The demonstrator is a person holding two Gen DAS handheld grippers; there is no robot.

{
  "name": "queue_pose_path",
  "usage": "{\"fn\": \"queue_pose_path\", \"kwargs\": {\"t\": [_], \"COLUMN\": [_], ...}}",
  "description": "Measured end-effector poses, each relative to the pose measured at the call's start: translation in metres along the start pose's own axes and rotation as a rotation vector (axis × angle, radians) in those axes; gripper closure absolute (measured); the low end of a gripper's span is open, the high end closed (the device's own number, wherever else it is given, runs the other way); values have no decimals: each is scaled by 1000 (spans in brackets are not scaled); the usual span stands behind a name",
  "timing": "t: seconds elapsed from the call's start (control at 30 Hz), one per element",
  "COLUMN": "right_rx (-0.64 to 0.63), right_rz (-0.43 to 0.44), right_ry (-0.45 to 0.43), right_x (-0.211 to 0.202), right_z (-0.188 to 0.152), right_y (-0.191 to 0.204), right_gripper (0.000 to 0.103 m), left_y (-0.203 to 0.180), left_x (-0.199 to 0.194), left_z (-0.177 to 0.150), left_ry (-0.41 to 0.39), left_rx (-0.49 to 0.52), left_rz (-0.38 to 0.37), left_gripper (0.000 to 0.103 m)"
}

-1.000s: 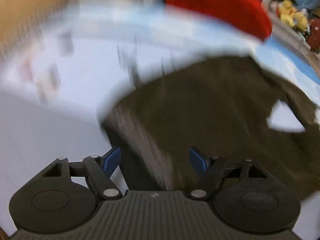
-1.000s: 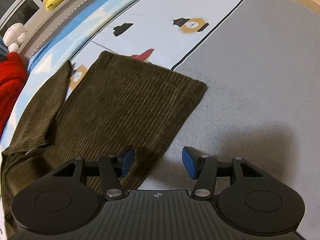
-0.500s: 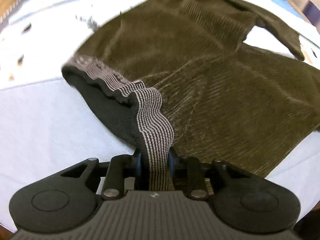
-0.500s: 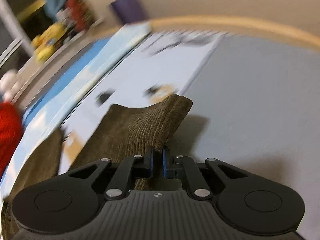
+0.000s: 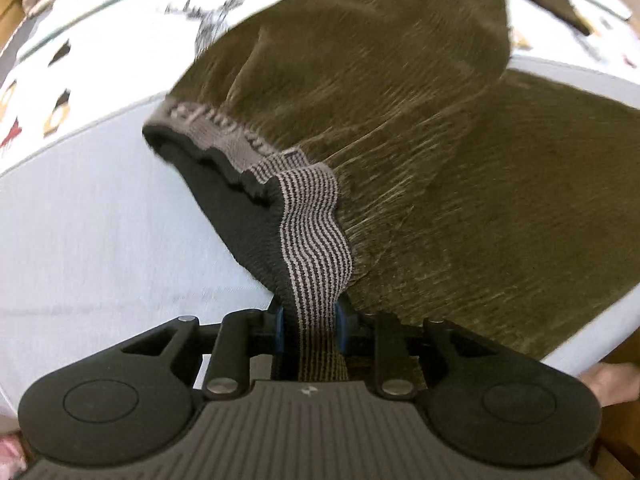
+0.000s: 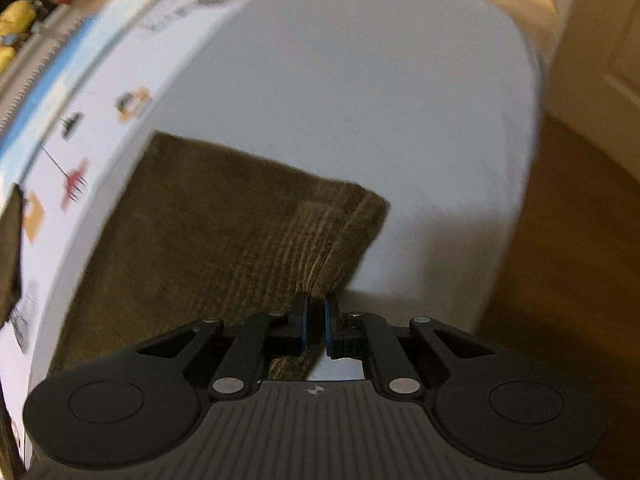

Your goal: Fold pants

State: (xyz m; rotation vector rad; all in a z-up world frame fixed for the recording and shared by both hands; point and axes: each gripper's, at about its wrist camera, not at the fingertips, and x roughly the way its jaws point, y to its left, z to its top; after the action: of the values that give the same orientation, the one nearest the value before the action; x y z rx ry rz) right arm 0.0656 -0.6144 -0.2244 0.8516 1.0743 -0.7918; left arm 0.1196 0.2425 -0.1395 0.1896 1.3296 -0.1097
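Olive-brown corduroy pants (image 5: 400, 120) lie spread on a pale bed sheet (image 5: 100, 240). Their grey-and-black striped elastic waistband (image 5: 316, 240) runs straight into my left gripper (image 5: 310, 320), whose blue pads are shut on it; the band is pulled up off the sheet. In the right wrist view a pant leg (image 6: 192, 240) stretches toward me, and my right gripper (image 6: 316, 312) is shut on its hem corner (image 6: 344, 240), which is bunched into pleats between the pads. The other leg (image 6: 10, 248) shows only as a dark strip at the left edge.
The sheet carries small printed pictures (image 6: 74, 184) and a blue border (image 6: 60, 64). Soft toys (image 6: 12, 28) sit beyond the bed's far side. The bed's edge drops to a wooden floor (image 6: 580, 280) on the right. A person's bare foot (image 5: 608, 384) shows at the lower right.
Both grippers closed: the left onto the striped waistband, the right onto the leg hem. Since then the right one has dragged the hem toward the bed's edge, and the left has lifted the band.
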Motion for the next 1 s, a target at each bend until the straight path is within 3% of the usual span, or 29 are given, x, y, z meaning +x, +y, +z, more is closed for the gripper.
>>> {"fn": "queue_pose_path", "kwargs": {"t": [0.07,0.13,0.2,0.27,0.37,0.47,0.53,0.57,0.6,0.63,0.7,0.8,0.93,1.0], "right_rx": [-44,-116,-201,-278,-360,-450,-473,-475,-471,-466,-465,-461,-434,-427], "right_rz": [22,19,-49,-62,38,146,237,301,358,418,493,573,663,659], "right_ry": [2,-24,-150,-288,-419,-443,-442,-437,-426,-411,-387,-342,-224,-175], "right_x": [-1,-8,-27,-46,-66,-67,-67,-66,-66,-66,-60,-50,-12,12], "right_z": [-3,-2,-3,-4,-14,-24,-32,-34,-33,-35,-38,-46,-56,-61], "right_y": [1,9,21,34,61,101,124,137,150,161,190,231,289,313], "right_gripper": [95,94,88,83,78,78,79,86,92,100,100,100,95,77], "left_y": [4,5,2,-7,-30,-35,-38,-41,-44,-49,-63,-95,-151,-174], "left_x": [1,-9,-19,-33,-53,-70,-78,-86,-91,-94,-90,-75,-50,-31], "left_z": [3,8,18,23,38,48,62,69,76,84,101,131,173,185], "left_ry": [13,14,-13,-61,-153,-180,-249,-315,-366,-421,-463,-482,-530,-534], "left_rx": [-23,-58,-86,-81,-52,-125,-168,-195,-219,-244,-266,-233,-118,-97], "left_rz": [17,51,81,133,199,276,307,294,271,226,144,92,55,13], "left_gripper": [67,48,43,43,41,38,39,40,53,79,103,103,103,101]}}
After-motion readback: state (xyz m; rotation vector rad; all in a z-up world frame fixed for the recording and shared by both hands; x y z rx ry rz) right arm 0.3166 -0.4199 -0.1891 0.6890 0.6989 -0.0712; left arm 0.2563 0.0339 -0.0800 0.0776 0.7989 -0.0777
